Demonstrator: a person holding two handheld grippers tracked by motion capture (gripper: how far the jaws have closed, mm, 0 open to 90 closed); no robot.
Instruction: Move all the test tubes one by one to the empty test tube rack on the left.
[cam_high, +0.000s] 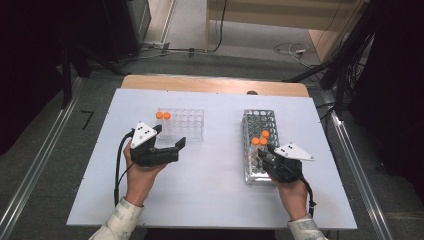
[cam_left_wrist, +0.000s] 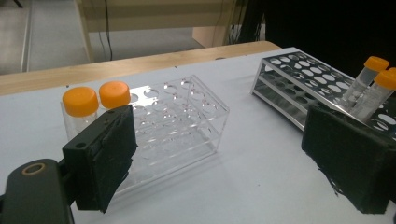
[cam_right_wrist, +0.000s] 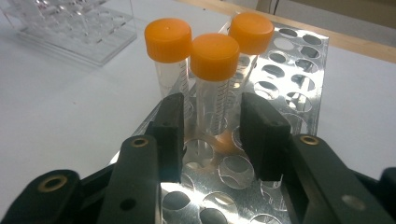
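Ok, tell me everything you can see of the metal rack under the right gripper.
The metal rack is a shiny, silvery tube stand built of stacked perforated plates with rows of round holes. It lies flat on the white table, right of centre, its long side running away from the person. Three clear, orange-capped tubes stand together in its holes, leaning slightly; the other holes look empty. The right gripper hangs over its near end, jaws open either side of the middle tube, apparently not clamping it.

The high view looks forward and down on the whole table (cam_high: 210, 200) from far. The left gripper view sits low, facing the clear rack (cam_left_wrist: 177, 121) at 12 o'clock. The right gripper view is very near the metal rack (cam_right_wrist: 299, 60); all views share it.
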